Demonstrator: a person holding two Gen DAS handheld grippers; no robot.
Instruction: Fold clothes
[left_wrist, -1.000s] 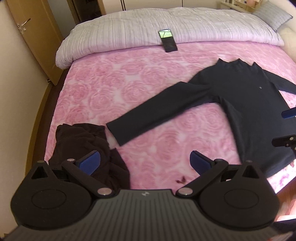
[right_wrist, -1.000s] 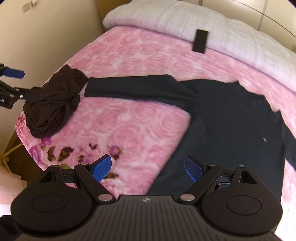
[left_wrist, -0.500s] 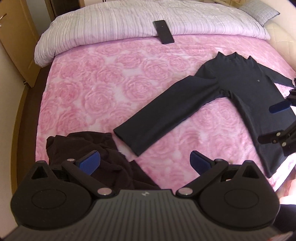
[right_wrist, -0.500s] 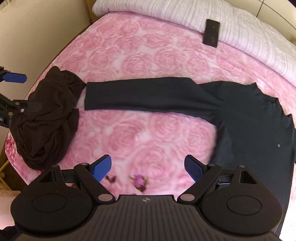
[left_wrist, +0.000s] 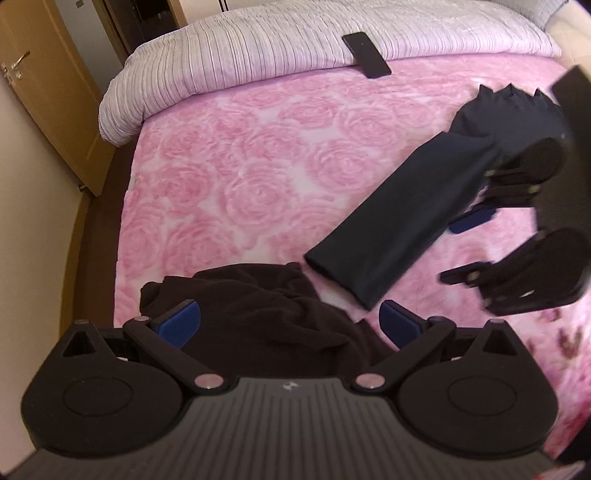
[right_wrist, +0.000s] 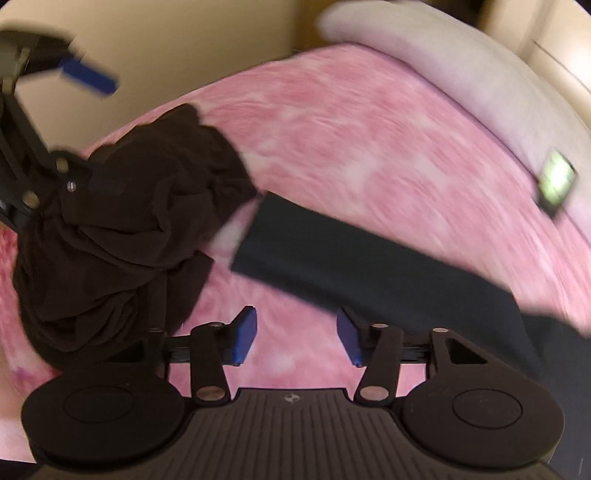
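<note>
Black knit first: the sweater (left_wrist: 399, 218) lies spread on the pink blanket (left_wrist: 236, 177), one sleeve stretched out flat, its long axis running from the shoulder on the phone side down to a cuff that ends just beside the brown heap (left_wrist: 266, 317). That cuff is the landmark.

From the cuff, the right tongs (right_wrist: 295, 336) sit on the near side, just off the sleeve's near edge and part-way up it toward the body; their jaws stand partly apart with nothing between them, only blanket showing in the gap (this view is smeared with motion, so the finer detail is lost). The left tongs (left_wrist: 288, 325) hang over the brown heap, on the other side of the cuff from the sweater's body, jaws wide apart and holding nothing.

Which is nearer? My call: the right tongs are closer to the sleeve, the left ones closer to the heap. A sleeve fold, if that comes, would have to swing across its long axis toward the body.

Count: two garments, one spread and one crumpled; two tongs; one phone (left_wrist: 365, 55) lying on the pale quilt (left_wrist: 258, 48), well beyond the cuff.
</note>
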